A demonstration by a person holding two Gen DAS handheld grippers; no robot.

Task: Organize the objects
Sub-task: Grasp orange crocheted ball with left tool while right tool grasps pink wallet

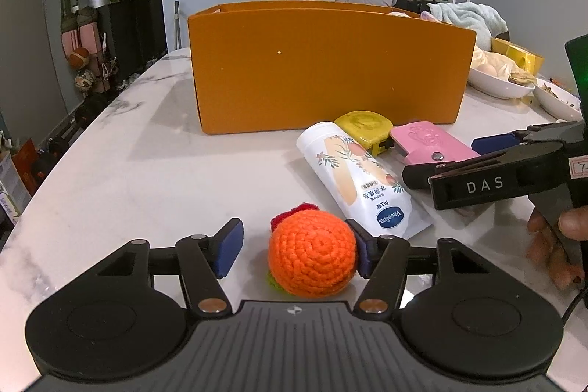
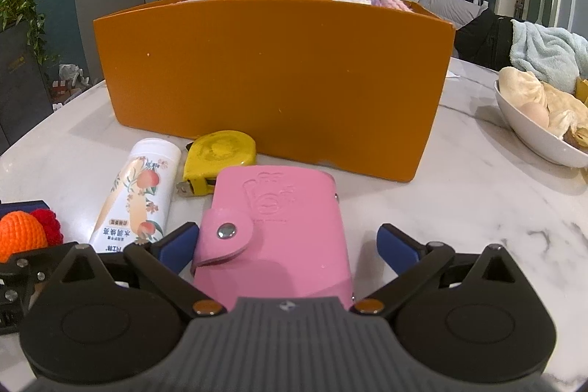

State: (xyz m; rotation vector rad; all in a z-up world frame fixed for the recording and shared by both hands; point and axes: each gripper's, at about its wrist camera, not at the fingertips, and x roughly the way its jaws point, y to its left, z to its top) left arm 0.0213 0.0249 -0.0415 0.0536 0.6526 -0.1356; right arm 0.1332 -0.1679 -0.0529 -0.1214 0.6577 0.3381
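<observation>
Black left tongs [image 1: 296,250] and right tongs [image 2: 288,247] have blue pads, brass screws, ribbed grey bodies.

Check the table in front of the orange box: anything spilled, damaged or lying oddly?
Nothing spilled or damaged. The Vaseline tube, yellow tape measure and pink key case simply lie loose before the orange box, waiting to be sorted; the tube lies flat, cap toward the box.

A bright orange crocheted ball [image 1: 312,252] carries a red knitted tuft [image 1: 294,212] and a sliver of green beneath, and behind it stands a plain orange box [image 1: 323,68]. The white Vaseline tube [image 1: 358,177] bears peach and leaf prints with a blue oval logo. The tape measure [image 2: 219,153] is yellow, the embossed snap case [image 2: 275,230] pink, the marble table [image 1: 128,171] white with grey veins.
</observation>
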